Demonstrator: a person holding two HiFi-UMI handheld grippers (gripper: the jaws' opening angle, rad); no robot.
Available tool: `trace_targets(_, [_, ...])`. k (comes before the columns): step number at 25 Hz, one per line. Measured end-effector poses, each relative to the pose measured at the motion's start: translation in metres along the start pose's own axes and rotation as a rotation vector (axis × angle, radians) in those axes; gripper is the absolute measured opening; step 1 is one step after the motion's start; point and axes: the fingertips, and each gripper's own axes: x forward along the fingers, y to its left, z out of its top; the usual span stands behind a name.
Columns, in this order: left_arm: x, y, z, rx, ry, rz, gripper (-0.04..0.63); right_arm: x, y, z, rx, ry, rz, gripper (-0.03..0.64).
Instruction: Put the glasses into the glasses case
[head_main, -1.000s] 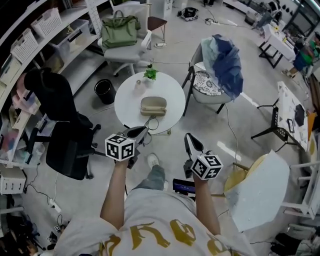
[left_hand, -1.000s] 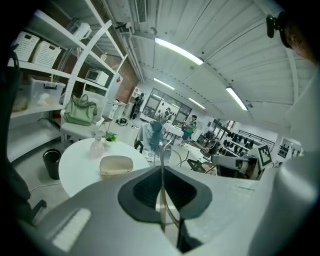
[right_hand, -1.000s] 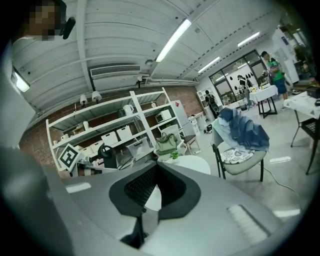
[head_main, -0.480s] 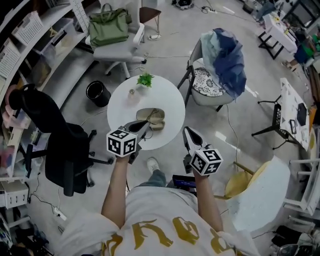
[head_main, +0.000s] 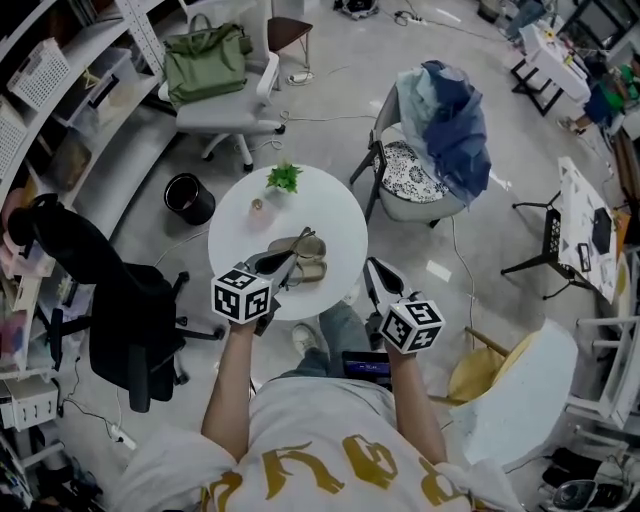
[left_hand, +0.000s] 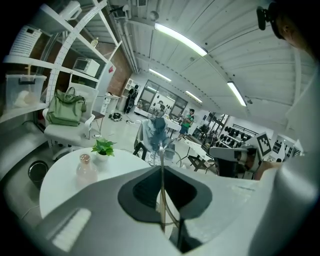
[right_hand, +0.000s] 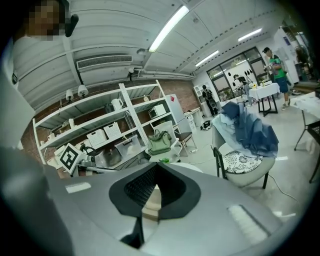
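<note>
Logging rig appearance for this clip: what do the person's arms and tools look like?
Left tool and right tool match: pale grey bodies, black tapered jaws with dark pads, each bearing a white cube with black square markers. The person wears a white short-sleeved T-shirt with gold print.

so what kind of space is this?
Probably an open lab or workshop office: metal shelves stacked with bins, swivel chairs on a bare concrete floor, and a worktable off to the right.
</note>
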Motion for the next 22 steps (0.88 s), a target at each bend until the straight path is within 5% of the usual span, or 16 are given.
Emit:
trace_targets(10, [0.016, 0.027, 0.015, 0.007, 0.003, 0.031, 0.015, 0.046, -0.005, 0.01, -0.041, 0.049, 0.065, 0.026])
trace_targets(22, [0.042, 0.041, -0.014, 0.033, 0.097, 0.034, 0.015, 0.065, -0.024, -0.01, -0.061, 0.148, 0.101, 0.026])
